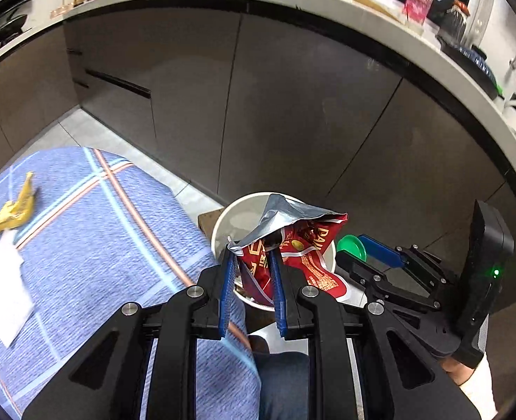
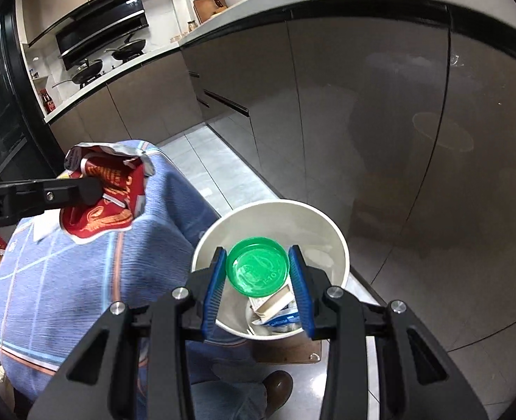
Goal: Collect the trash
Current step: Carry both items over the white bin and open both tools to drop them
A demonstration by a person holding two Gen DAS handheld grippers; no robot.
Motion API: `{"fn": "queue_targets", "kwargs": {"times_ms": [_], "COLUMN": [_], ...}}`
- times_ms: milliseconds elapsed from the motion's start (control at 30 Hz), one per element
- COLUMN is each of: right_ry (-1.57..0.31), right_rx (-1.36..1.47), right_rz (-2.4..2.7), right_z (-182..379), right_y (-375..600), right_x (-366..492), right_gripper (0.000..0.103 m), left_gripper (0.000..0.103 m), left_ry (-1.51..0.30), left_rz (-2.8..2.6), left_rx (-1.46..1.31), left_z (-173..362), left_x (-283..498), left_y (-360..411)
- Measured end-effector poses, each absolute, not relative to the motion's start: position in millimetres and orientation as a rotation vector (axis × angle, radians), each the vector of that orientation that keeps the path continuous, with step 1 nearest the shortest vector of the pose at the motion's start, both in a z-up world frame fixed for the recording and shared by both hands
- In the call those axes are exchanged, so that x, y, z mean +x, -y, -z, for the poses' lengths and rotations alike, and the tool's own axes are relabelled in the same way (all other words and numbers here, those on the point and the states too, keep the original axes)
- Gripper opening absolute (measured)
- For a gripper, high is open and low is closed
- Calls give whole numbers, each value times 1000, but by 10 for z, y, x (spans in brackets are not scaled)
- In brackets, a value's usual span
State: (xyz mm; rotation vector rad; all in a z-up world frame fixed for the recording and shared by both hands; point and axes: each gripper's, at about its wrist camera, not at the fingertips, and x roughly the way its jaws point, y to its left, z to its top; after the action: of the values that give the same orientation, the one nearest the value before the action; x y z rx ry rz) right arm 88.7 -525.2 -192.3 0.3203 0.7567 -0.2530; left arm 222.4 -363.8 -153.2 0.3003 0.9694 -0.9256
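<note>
Left wrist view: left gripper (image 1: 252, 262) clamped on red snack wrapper (image 1: 293, 245), wrapper hanging at the near rim of the white bin (image 1: 223, 224).
Right wrist view: right gripper (image 2: 258, 273) pinching green lid (image 2: 258, 266) edge to edge, directly over the bin mouth (image 2: 328, 224).
Nearer: right.

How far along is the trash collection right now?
Done: a small carton and some wrappers already lie in the round white bin. In hand: the left gripper holds a crumpled red foil snack bag and the right gripper a green plastic lid, both above the bin. Left: a yellow banana peel and white paper on the blue checked tablecloth.
</note>
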Motion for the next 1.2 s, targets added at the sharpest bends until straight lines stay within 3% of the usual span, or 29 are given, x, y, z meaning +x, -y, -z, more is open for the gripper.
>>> {"fn": "queue_targets", "kwargs": {"times_ms": [567, 633, 667, 733, 767, 800, 1067, 1200], "right_ry": [-822, -826, -826, -822, -818, -815, -814, -806], "right_rx": [319, 316, 315, 303, 295, 284, 282, 284], "right_rz": [225, 226, 224, 223, 225, 226, 221, 218], "right_z": [2573, 2612, 2618, 2636, 2632, 2633, 2663, 2636], "right_y": [5519, 5542, 5566, 5562, 5552, 5559, 5555, 5528], "right_x": [1140, 1170, 1191, 1200, 1187, 1187, 1136, 1120], "right_gripper": [38, 44, 54, 68, 72, 74, 90, 97], "left_gripper": [22, 23, 28, 51, 65, 69, 94, 94], "left_ry": [-1045, -1036, -1030, -1010, -990, -963, -878, -881], "left_rz": [900, 888, 885, 865, 851, 838, 776, 757], "left_rx": [398, 404, 404, 400, 393, 385, 379, 371], "left_z": [2192, 2223, 2233, 2224, 2208, 2196, 2074, 2034], "left_x": [2416, 2422, 2410, 2407, 2407, 2408, 2387, 2390], "left_y": [4326, 4354, 4324, 4324, 4314, 4237, 4180, 4137]}}
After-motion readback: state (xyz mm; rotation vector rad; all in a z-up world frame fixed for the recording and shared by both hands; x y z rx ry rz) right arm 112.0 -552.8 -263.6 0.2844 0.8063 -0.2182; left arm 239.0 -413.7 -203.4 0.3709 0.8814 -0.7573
